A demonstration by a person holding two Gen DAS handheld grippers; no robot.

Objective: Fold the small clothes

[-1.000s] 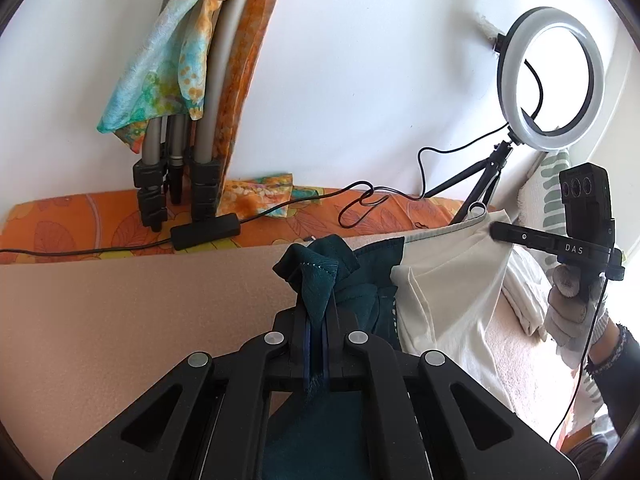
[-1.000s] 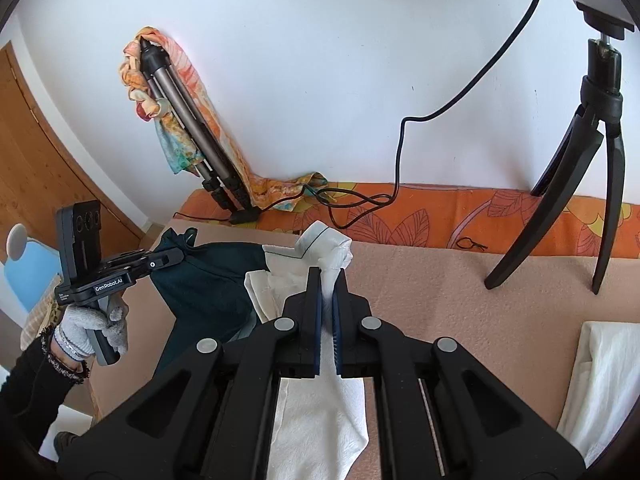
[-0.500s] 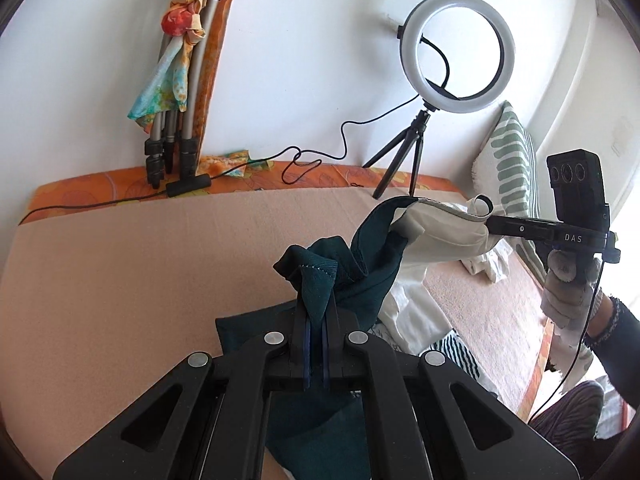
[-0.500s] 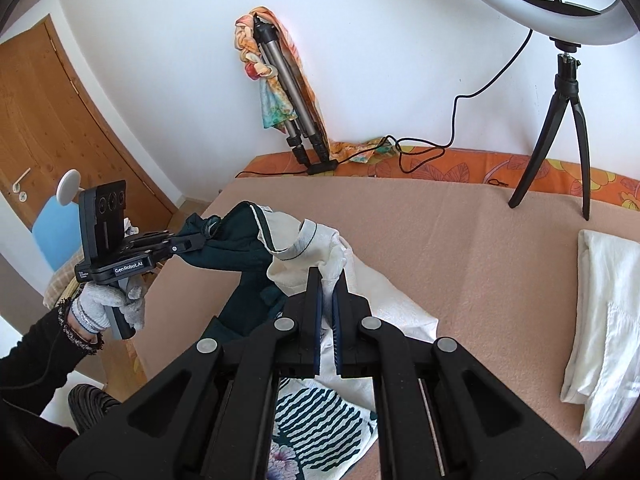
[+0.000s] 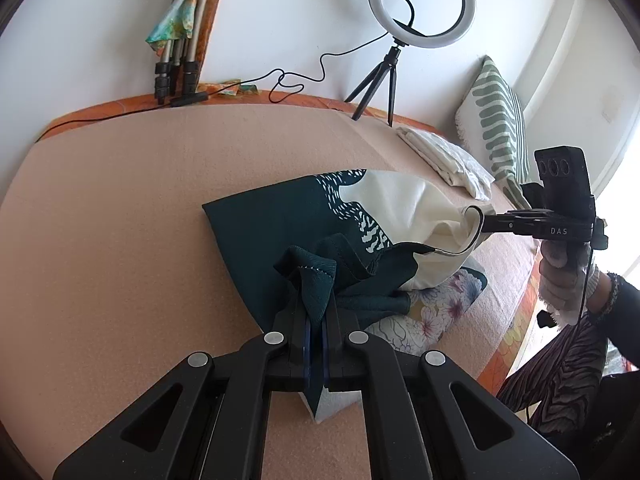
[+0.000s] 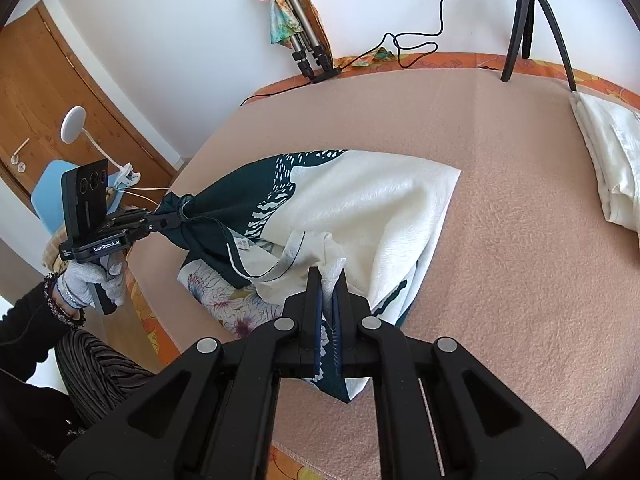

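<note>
A small garment (image 5: 320, 216), dark teal on one side and cream on the other with a floral print, hangs between my two grippers, its far end lying on the peach-coloured bed cover (image 5: 120, 240). My left gripper (image 5: 315, 304) is shut on the teal corner. It also shows in the right wrist view (image 6: 176, 220). My right gripper (image 6: 328, 292) is shut on the cream corner of the garment (image 6: 360, 208). In the left wrist view the right gripper (image 5: 486, 222) pinches the cream edge.
A folded white cloth (image 6: 608, 152) lies at the right of the bed. A ring light on a tripod (image 5: 420, 4), folded tripod legs with a scarf (image 5: 180, 40) and a cable stand by the wall. A striped pillow (image 5: 500, 120) leans at the right. A door (image 6: 40, 100) is at the left.
Both grippers have pulled back from the wall and come down with the garment. Its far end now lies spread on the bed cover, where it earlier hung bunched in the air.
</note>
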